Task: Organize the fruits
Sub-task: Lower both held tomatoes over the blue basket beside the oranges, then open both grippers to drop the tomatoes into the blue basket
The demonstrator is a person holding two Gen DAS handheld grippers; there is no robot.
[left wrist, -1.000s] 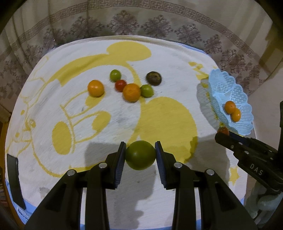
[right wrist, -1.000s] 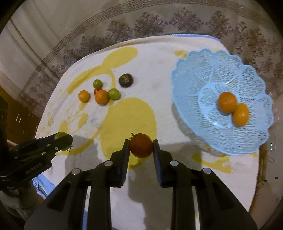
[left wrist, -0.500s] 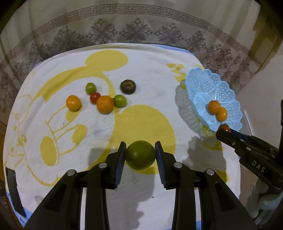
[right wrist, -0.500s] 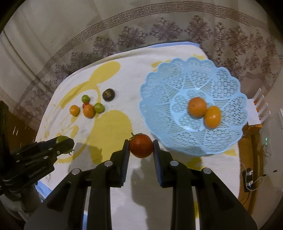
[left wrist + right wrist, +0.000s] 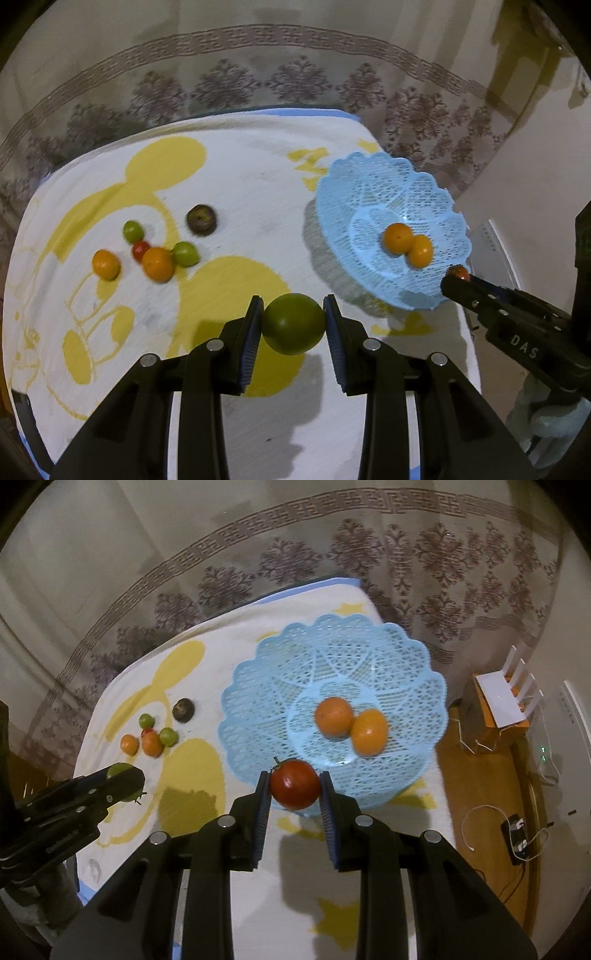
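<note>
A: What did we hold in our left gripper point(image 5: 293, 323)?

B: We squeezed a green tomato point(image 5: 293, 322) tight, low in the middle of the frame.

A: And our right gripper point(image 5: 294, 784)?

B: It pinched a red tomato point(image 5: 294, 783) at the near rim of the blue basket point(image 5: 266, 686). Two oranges point(image 5: 349, 723) sat inside. More small fruits point(image 5: 159, 251) lay on the towel point(image 5: 251, 177), middle left.

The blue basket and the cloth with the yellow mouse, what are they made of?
The blue basket looks like thin moulded plastic: lacy open holes, a scalloped rim, a slight shine. The cloth looks like soft woven towelling, matt and a little fuzzy, with the yellow picture dyed or woven in; I cannot tell which.
</note>
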